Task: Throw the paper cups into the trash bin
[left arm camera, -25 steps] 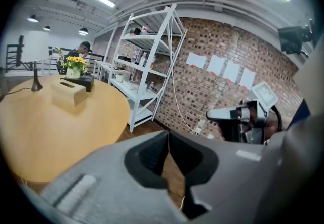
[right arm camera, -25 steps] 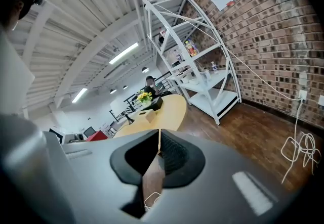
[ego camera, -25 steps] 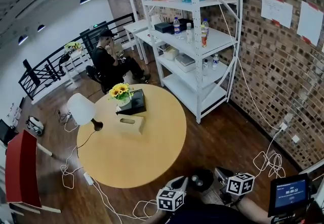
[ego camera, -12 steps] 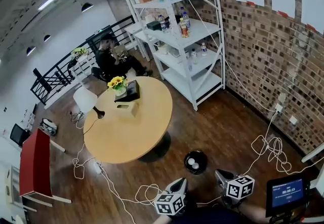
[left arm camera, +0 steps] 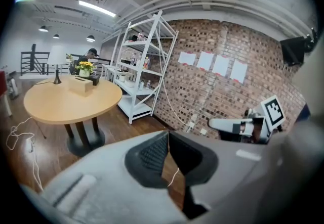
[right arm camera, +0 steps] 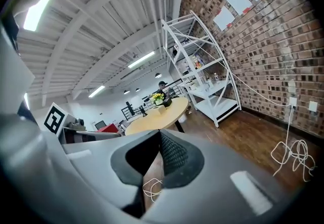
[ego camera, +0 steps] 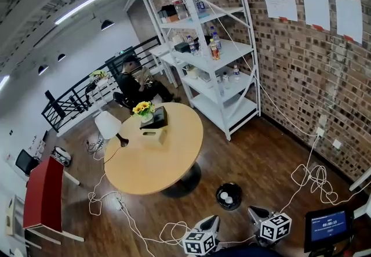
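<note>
The tabletop (ego camera: pixel 153 157) is standing up and to the left of the trash bin (ego camera: pixel 218 196), carrying only a lamp, a flower pot and boxes. No cup is showing on it, so the job is looking finished. A wrong move now would be reaching there for something that is not a cup.

Left of the bin and nearer the person, a thin white cable (ego camera: pixel 168 227) is looping across the floor. A step that way risks snagging it and pulling on whatever it is feeding.

The left gripper (ego camera: pixel 212 220) is hanging near the bin on the person's side. Its jaws are sitting closed together with nothing between them.

The paper cups (ego camera: pixel 227 199) are lying inside the bin as small white shapes at the bottom. The bin is standing upright but looking light, so a careless foot or a low swing of either gripper could tip it and roll the cups back out.

Just right of the bin on the person's side, the right gripper (ego camera: pixel 253 212) is likewise keeping its jaws pressed shut and empty.

Farther right of the bin, more cable coils (ego camera: pixel 316 177) are lying by the brick wall, making another trip hazard.
</note>
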`<state>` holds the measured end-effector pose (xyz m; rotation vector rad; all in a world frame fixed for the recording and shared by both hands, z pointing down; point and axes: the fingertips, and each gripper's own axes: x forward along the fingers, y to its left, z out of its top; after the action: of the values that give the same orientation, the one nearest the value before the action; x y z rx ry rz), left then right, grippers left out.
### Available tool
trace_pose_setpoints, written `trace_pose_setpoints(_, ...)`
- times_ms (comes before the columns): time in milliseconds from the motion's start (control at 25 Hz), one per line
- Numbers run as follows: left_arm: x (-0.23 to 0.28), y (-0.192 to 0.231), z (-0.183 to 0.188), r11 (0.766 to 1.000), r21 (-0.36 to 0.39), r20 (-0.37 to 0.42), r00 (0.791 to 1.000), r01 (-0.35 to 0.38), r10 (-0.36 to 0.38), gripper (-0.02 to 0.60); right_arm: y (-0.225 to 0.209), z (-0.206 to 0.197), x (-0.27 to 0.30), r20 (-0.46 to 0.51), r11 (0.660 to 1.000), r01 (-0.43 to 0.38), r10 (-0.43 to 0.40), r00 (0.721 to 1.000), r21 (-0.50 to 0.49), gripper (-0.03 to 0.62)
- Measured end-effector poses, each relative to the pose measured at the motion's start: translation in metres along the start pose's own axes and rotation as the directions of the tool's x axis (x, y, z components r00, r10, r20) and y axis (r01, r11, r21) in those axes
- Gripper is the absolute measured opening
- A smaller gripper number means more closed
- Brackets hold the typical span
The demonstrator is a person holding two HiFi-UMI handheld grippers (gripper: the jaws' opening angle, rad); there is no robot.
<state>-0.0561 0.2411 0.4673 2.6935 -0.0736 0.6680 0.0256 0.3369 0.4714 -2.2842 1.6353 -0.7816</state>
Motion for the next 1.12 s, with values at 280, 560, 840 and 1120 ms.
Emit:
trace_pose_setpoints(280, -0.026, 0.036, -0.042, 0.995, -0.095, -0.019, 1.000, -0.021, 0.019, 0.011, 0.040, -0.031, 0.011, -0.075, 0.999, -0.023, 0.020, 0.997, -0.034, 0.011)
trace_pose_setpoints(560, -0.036, 0.040, -0.035, 0.999, -0.052, -0.010, 1.000, -0.001, 0.001, 0.011, 0.042, -0.020, 0.014, -0.062, 0.999, 0.020, -0.023, 0.998, -0.045, 0.011)
trace_pose_setpoints(840, -0.040, 0.041, 0.000, 1.000, 0.006, 0.068, 0.998, 0.011, -0.012, 0.009, 0.058, 0.014, 0.018, 0.018, 0.993, 0.011, -0.009, 1.000, -0.120, 0.011)
trace_pose_setpoints(1120, -0.038, 0.042, -0.006, 1.000, -0.013, 0.053, 0.998, 0.023, -0.022, 0.011, 0.069, 0.001, 0.024, -0.019, 0.988, -0.003, 0.000, 1.000, -0.153, 0.011)
